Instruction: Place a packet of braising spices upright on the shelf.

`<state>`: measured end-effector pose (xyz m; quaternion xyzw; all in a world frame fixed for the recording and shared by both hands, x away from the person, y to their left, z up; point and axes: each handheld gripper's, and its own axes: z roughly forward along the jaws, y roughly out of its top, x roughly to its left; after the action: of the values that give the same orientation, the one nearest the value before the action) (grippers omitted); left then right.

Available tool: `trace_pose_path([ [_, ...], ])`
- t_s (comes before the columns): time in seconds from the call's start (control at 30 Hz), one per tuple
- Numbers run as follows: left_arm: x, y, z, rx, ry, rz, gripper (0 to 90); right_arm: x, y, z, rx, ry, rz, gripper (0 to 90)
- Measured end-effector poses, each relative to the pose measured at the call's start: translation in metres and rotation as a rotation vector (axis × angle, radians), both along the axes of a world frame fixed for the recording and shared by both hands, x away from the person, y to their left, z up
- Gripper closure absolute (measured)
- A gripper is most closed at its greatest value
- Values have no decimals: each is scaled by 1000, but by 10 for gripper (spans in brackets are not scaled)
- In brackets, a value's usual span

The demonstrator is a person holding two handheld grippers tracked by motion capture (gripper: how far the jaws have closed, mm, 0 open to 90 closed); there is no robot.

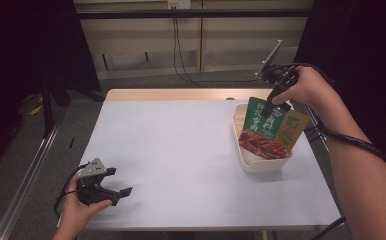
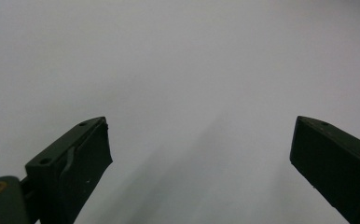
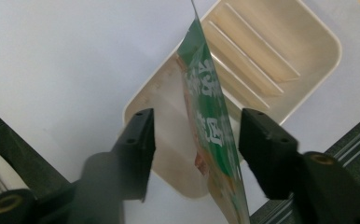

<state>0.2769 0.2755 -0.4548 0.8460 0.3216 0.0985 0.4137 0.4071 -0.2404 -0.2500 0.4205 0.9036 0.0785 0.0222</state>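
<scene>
A green food packet (image 1: 268, 129) with a picture of red meat stands on edge in a cream ribbed tray (image 1: 261, 165) at the table's right side. My right gripper (image 1: 273, 105) hangs over the packet's top edge. In the right gripper view the packet (image 3: 208, 116) runs between the two jaws of the right gripper (image 3: 197, 116), with a gap on each side, so the jaws are open and not pressing it. The tray (image 3: 280, 56) lies below. My left gripper (image 1: 122, 180) rests low at the table's near left corner, open, with only bare white tabletop between the jaws of the left gripper (image 2: 201, 122).
The white table (image 1: 181, 150) spans most of the high view, with its wooden far edge behind the tray. Dark curtains hang at both sides, cables run down the back wall, and a metal rail lies on the floor at the left.
</scene>
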Motion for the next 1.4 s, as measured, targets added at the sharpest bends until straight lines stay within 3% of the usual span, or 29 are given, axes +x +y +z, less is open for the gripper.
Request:
trace_pose_path([
  [0.1,0,0,0,-3,2,2,49,0,1,2,-13,-3,-15,311],
  [0.3,0,0,0,-4,2,0,49,-2,8,10,-5,-20,-9,251],
  [0.83,0,0,3,-23,5,-4,49,-11,35,27,39,-51,24,217],
  [1.4,-1,1,3,-30,6,-1,49,-12,65,11,55,-22,115,207],
])
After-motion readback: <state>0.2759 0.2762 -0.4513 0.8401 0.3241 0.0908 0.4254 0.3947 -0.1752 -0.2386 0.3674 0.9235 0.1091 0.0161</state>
